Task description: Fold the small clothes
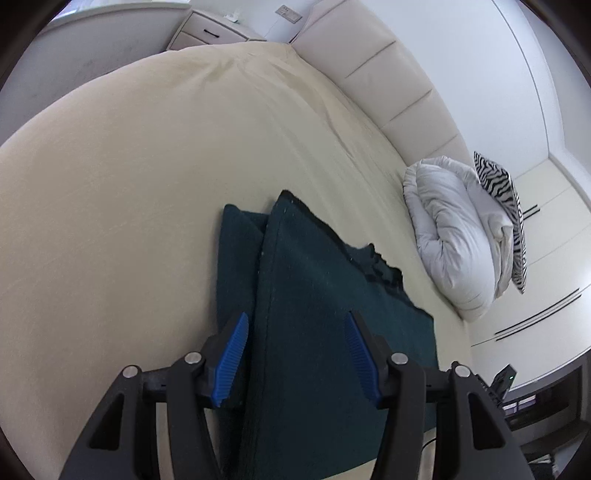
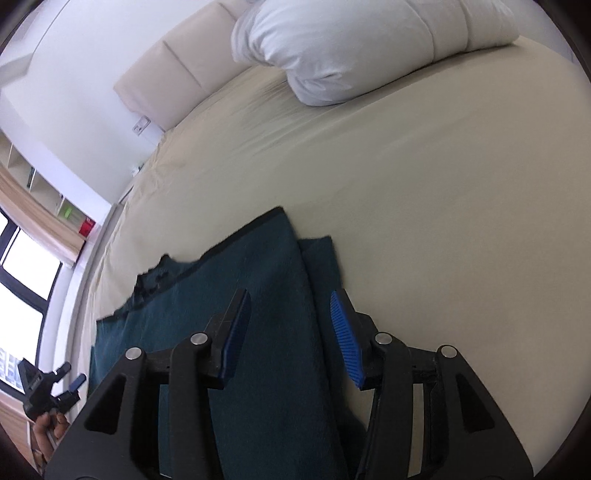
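Bedroom, white walls, one wide bed [image 1: 129,177] under a cream sheet, padded headboard [image 1: 376,74] behind. One dark teal garment [image 1: 325,295] flat on the near part of the bed, folded over on itself, a narrower layer peeking out along one side, black trim and a jagged neckline at the far edge. One white duvet [image 1: 450,236] rolled up by the headboard, well apart from the garment; one zebra-striped pillow [image 1: 506,206] leaning against it. One nightstand [image 1: 214,33] with two drawers at the far corner. Wardrobe doors [image 1: 546,280] with thin black handles on the right of the left view. Shelves [image 2: 40,192] and a window [image 2: 26,273] at the edge of the right view.

Two tools in play. Left tool [image 1: 293,350] spread, blue pads either side of the garment's fold, nothing pinched. Right tool [image 2: 290,332] likewise spread above the garment's edge, one pad over the teal cloth, the other over bare sheet, gripping nothing. Left tool also caught low in the right view, held in one hand [image 2: 50,428].

No readable writing or brand anywhere.
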Available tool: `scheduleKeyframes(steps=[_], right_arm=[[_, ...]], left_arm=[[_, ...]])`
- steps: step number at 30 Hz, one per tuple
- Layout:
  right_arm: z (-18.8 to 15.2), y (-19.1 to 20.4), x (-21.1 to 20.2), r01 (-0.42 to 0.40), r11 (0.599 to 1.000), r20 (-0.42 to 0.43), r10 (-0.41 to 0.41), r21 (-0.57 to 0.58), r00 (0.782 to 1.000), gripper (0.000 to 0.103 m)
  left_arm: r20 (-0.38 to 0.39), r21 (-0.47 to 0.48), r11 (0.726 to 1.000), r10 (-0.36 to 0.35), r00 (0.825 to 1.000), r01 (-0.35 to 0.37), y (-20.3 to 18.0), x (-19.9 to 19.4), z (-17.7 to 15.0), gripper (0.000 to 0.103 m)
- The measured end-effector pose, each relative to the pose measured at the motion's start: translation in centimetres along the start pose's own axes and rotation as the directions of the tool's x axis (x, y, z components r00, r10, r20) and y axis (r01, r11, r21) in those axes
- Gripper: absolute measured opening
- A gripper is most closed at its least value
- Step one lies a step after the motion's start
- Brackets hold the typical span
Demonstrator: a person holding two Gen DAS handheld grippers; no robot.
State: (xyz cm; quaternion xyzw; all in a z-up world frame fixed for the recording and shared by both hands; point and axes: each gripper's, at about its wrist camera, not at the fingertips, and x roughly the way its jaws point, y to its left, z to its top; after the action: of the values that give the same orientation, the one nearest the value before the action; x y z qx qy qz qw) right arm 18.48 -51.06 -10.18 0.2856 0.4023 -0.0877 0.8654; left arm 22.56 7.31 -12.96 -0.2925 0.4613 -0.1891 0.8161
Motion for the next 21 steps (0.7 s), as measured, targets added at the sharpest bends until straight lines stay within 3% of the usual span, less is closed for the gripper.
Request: scheduleKeyframes(steps=[6,10,12,15,17,21], right_arm=[[-5.7,2.3,-2.1,0.054,0.986,-0.008,-0.055,-0.157,0.998,0.044],[-8.4,4.0,-3.1,0.023,0.972,0.004,-0.023,-0.236,1.000,0.044],[-9.4,4.3,-2.7,0.083,0.956,-0.003,-0.088,-0.281,0.996,0.044],[-10.0,2.6,-1.5,0.076,0.964,-0.070,-0.097,-0.256,0.993,0.043],[-10.1,1.9,-2.1,0.056,0.970,-0.055,-0.071,-0.236,0.996,0.040],[-9.9,1.5,-3.5,0.092,0.976,-0.034,-0.101,-0.195,0.994,0.040]], left_arm=[[0.044,0.121,0.987,0.100,0.994,-0.104,-0.6,-1.2,-3.3,0.057],[0.046,0.183,0.966,0.179,0.983,-0.184,-1.1,-0.3,-4.0,0.054],[0.032,0.201,0.955,0.217,0.976,-0.219,-0.9,0.2,-4.2,0.048],[0.020,0.196,0.955,0.224,0.974,-0.224,0.0,0.5,-4.4,0.034],[0.020,0.198,0.955,0.220,0.975,-0.219,0.4,0.3,-4.4,0.031],[0.026,0.189,0.955,0.227,0.974,-0.227,0.0,-0.1,-4.4,0.030]])
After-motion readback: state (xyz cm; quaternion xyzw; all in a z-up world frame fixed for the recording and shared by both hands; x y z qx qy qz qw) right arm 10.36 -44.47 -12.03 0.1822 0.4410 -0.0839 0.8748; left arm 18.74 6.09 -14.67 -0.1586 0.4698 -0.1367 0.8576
